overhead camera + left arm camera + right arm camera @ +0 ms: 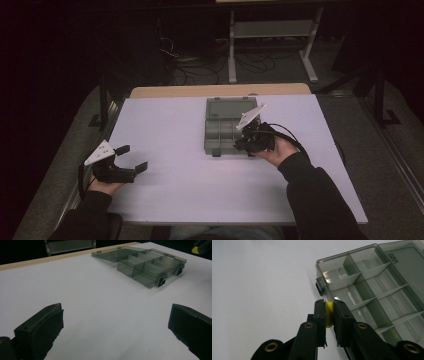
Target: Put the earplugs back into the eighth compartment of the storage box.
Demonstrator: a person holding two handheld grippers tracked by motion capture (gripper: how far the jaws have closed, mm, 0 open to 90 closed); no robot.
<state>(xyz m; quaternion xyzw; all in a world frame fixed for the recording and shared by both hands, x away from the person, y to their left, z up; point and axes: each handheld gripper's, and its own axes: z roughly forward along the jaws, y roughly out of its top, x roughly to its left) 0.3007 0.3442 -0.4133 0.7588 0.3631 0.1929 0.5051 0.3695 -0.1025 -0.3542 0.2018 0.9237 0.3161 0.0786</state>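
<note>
While the right gripper (329, 315) is held at the near edge of the compartment box (372, 295), a small yellow piece (329, 314) is seen pinched flat between its pressed-together jaws. From these tongs the open box lies just ahead and to the right; the nearest cells are almost under the jaw tips, so a short carry forward is judged to be all that is called for. The box's long axis is seen running away from the tips in the right gripper view, with its lid (407, 262) laid open beyond. In the high view the right gripper (248, 141) is placed at the box (220, 131), while the left gripper (131, 158) is kept well apart, jaws spread wide and holding nothing; the box (147, 267) lies far ahead of it.
</note>
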